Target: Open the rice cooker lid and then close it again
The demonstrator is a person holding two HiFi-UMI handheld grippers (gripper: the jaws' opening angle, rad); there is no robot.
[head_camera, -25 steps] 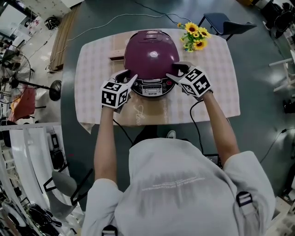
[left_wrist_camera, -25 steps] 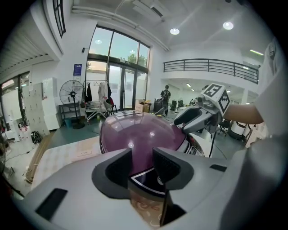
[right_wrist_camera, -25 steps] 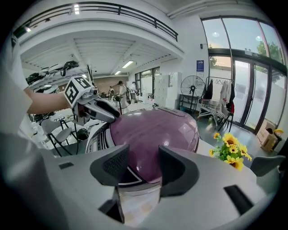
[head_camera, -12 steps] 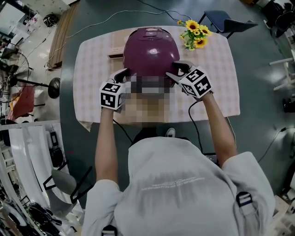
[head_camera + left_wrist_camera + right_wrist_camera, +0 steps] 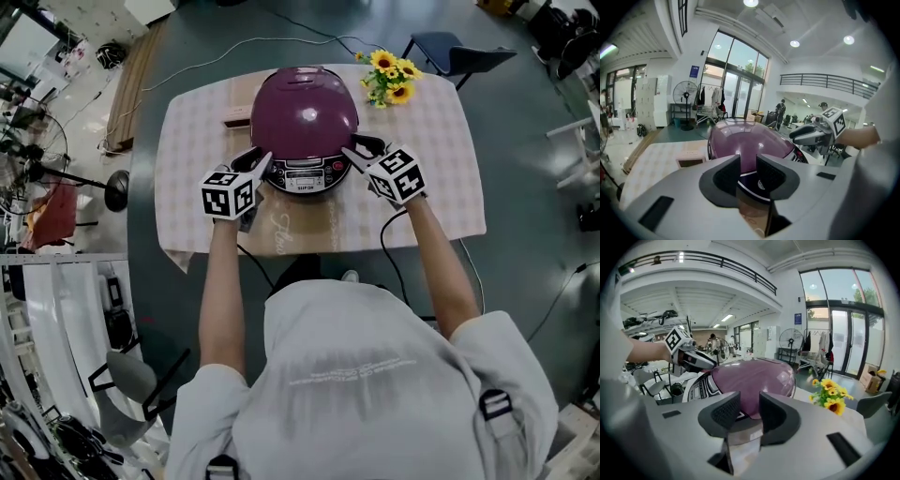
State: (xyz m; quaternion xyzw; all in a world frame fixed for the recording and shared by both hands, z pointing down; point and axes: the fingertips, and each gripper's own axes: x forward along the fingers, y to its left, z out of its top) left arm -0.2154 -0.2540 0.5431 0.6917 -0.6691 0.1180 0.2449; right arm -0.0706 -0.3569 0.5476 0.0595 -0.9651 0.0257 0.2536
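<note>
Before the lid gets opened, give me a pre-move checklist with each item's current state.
1. Rice cooker lid shut: ok.
2. Left gripper at the front left, jaws apart, just been closing, nothing between them: ok.
3. Right gripper at the front right, jaws apart, just been closing, nothing between them: ok.
4. Either gripper touching the lid: cannot tell.
5. Sunflowers clear of the lid's swing: cannot tell.

Large hall: white walls, high white ceiling, round recessed lights (image 5: 794, 43). Tall glass doors (image 5: 736, 89) let in daylight; pedestal fan (image 5: 686, 92) stands beside them. Railed mezzanine (image 5: 825, 80) along upper wall. Floor (image 5: 525, 122) dark grey-green; wooden boards (image 5: 131, 84) lie at left. Table (image 5: 441, 178) under pale checked cloth, sunflowers (image 5: 389, 77) at far corner, blue chair (image 5: 450, 49) just beyond.
</note>
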